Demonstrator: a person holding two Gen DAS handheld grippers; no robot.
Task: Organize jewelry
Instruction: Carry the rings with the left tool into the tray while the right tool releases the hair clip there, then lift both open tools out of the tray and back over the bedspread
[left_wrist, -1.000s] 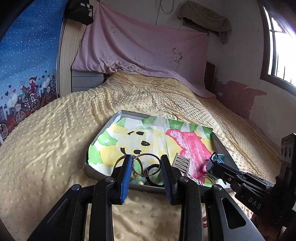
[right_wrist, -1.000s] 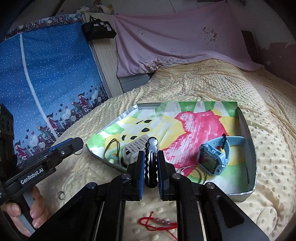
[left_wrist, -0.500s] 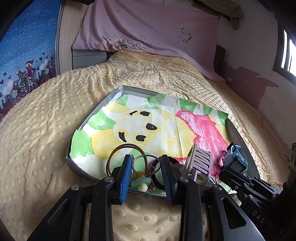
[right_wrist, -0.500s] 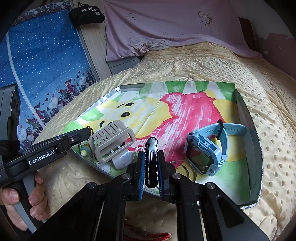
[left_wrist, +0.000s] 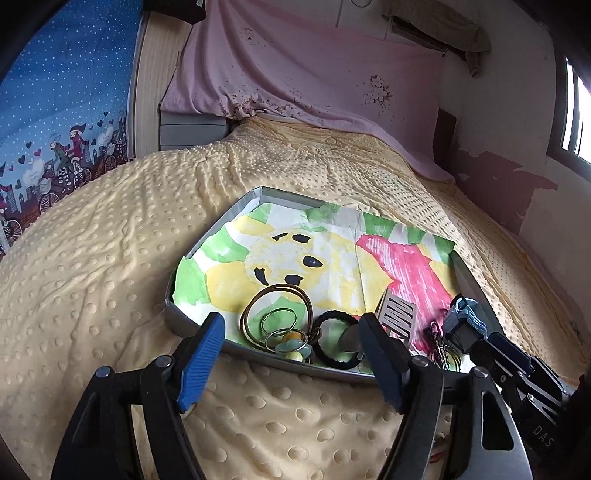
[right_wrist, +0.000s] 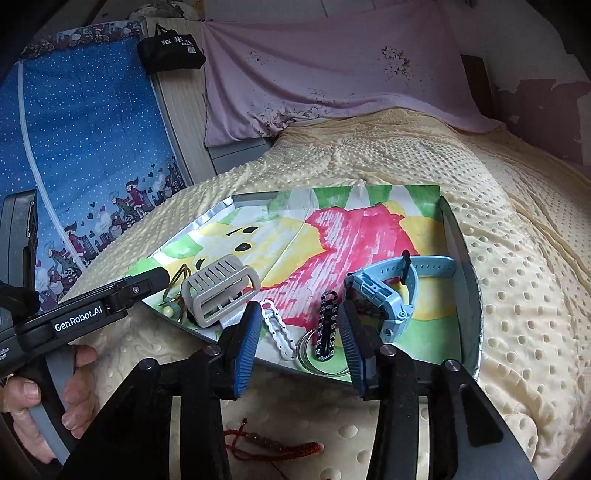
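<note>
Bed (left_wrist: 110, 258) under a yellow dotted blanket (right_wrist: 517, 295), filling most of both frames. Grey tray (left_wrist: 184, 317) at centre, flat on the blanket, lined with a painted sheet (right_wrist: 351, 236). Red cord bracelet (right_wrist: 273, 445) at the bottom of the right wrist view, on the blanket just outside the tray's near rim. Pink sheet (left_wrist: 295, 74) draped over the bed's far end, upper centre.

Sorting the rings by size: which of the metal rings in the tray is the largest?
The bronze-coloured bangle near the tray's front-left corner; the thin silver rings overlapping it are clearly smaller.
</note>
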